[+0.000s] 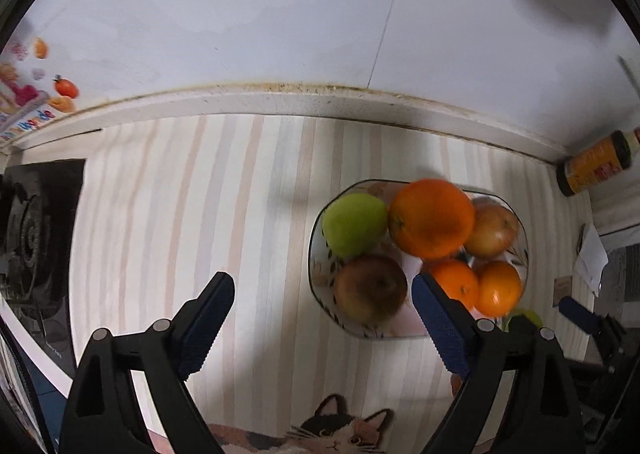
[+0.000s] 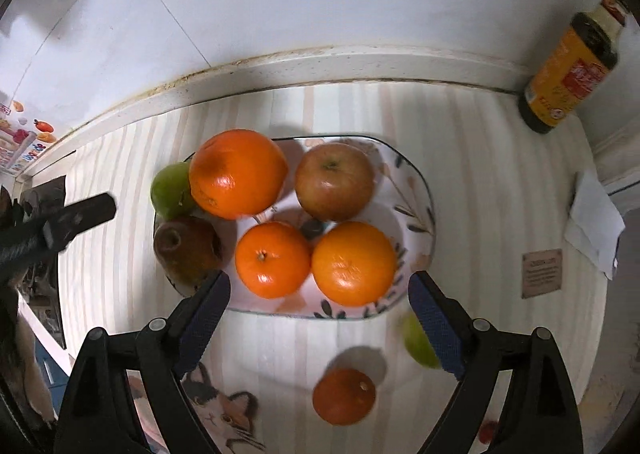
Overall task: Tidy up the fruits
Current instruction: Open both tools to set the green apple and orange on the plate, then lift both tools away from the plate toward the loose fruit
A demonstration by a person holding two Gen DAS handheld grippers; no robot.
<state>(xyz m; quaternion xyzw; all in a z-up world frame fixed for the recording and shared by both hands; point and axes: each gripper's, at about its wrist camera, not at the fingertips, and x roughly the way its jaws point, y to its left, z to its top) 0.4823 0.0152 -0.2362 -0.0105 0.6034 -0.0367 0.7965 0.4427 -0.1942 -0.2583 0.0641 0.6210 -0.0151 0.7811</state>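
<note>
We saw the left gripper point(image 1: 322, 290) with its jaws spread wide and nothing between them, its blue pads clear of the fruit; it hung above the striped mat point(image 1: 240, 193) just left of the plate point(image 1: 316, 254). The right gripper point(image 2: 319, 290) likewise stood wide open and empty, poised over the near rim of the plate, with none of the fruit touched by its fingers.

On the plate we counted six pieces: a large orange point(image 2: 238, 173) at the back left, a red apple point(image 2: 335, 181) beside it, two smaller oranges point(image 2: 273, 260) point(image 2: 354, 264) at the front, a green pear point(image 2: 172, 189) at the left edge and a brownish apple point(image 2: 188, 250) in front of the pear.

Off the plate, on the mat nearer to us, lay another orange point(image 2: 344, 396) and a green fruit point(image 2: 418, 344) partly hidden behind the right finger. A cat picture point(image 2: 224, 410) showed at the mat's near edge. Farther out, a dark bottle with a yellow label point(image 2: 568, 65) stood in the right corner against the white wall, and a folded white cloth point(image 2: 594, 217) lay at the right
</note>
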